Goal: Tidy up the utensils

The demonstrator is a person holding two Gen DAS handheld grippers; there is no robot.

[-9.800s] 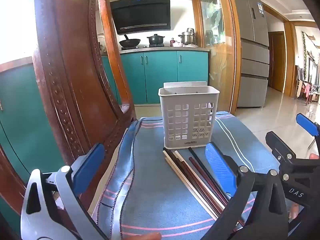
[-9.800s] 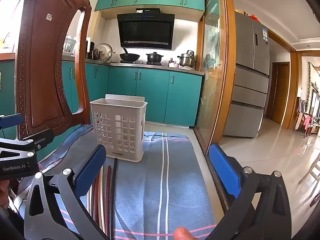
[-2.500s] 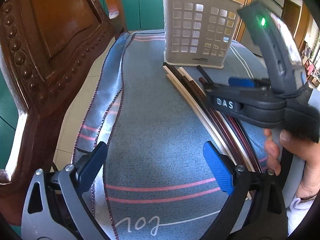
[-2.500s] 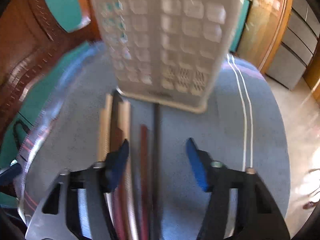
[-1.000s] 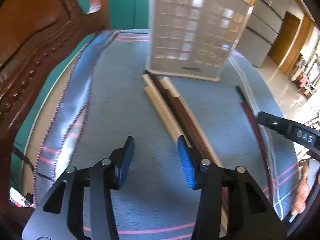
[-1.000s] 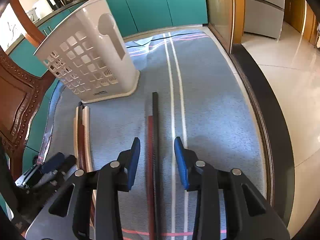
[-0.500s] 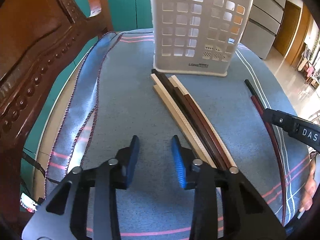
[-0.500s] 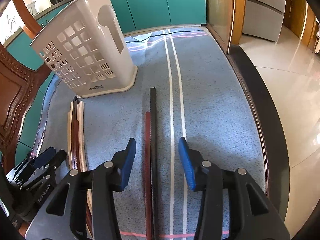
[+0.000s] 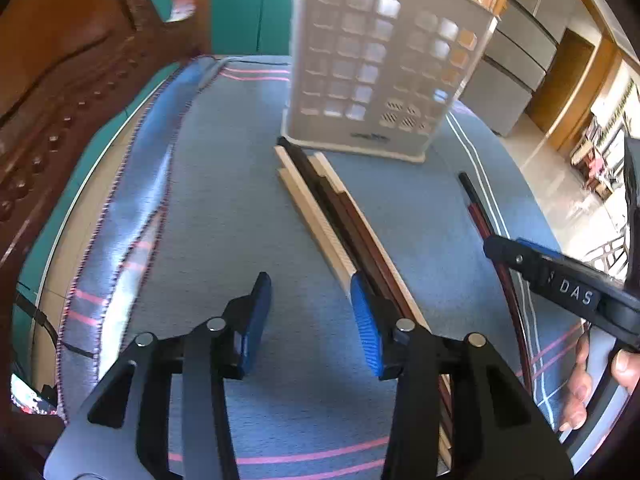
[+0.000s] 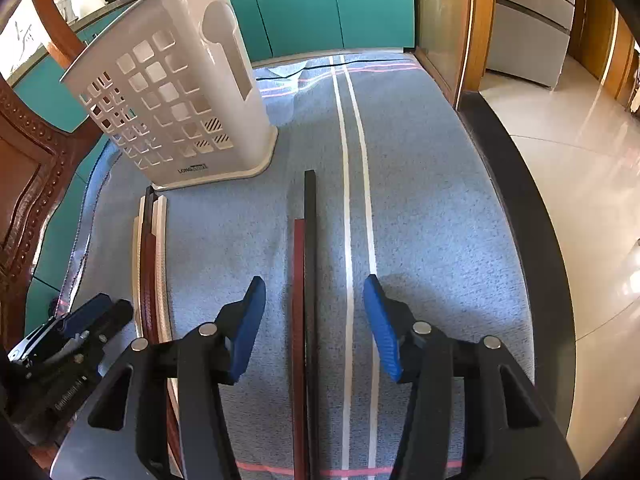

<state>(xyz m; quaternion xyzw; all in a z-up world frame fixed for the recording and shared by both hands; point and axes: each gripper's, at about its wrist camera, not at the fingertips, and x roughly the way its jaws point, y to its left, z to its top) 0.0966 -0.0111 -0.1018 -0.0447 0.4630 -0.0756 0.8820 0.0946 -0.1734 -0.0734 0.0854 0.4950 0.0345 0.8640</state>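
A white perforated utensil basket (image 9: pixel 384 76) (image 10: pixel 176 96) stands upright on the blue cloth. In front of it lies a bundle of cream and brown chopsticks (image 9: pixel 340 220) (image 10: pixel 150 248). A black chopstick (image 10: pixel 310 240) and a red one (image 10: pixel 298 300) lie apart to the right, also seen as the pair (image 9: pixel 478 212). My left gripper (image 9: pixel 310 316) hovers just left of the bundle, jaws opening, nothing between them. My right gripper (image 10: pixel 314 316) straddles the black and red pair, jaws opening, pads clear of the sticks.
A carved wooden chair back (image 9: pixel 80 60) (image 10: pixel 24 176) stands at the left edge. The blue striped tablecloth (image 10: pixel 420 200) covers the table, whose right edge (image 10: pixel 516 208) drops to a tiled floor. Teal cabinets and a fridge (image 10: pixel 528 20) stand beyond. A hand (image 9: pixel 588 384) holds the right gripper.
Both grippers' jaws have spread wider. The left gripper narrowed half a second ago, then widened again beside the bundle. Neither hand has shifted much.
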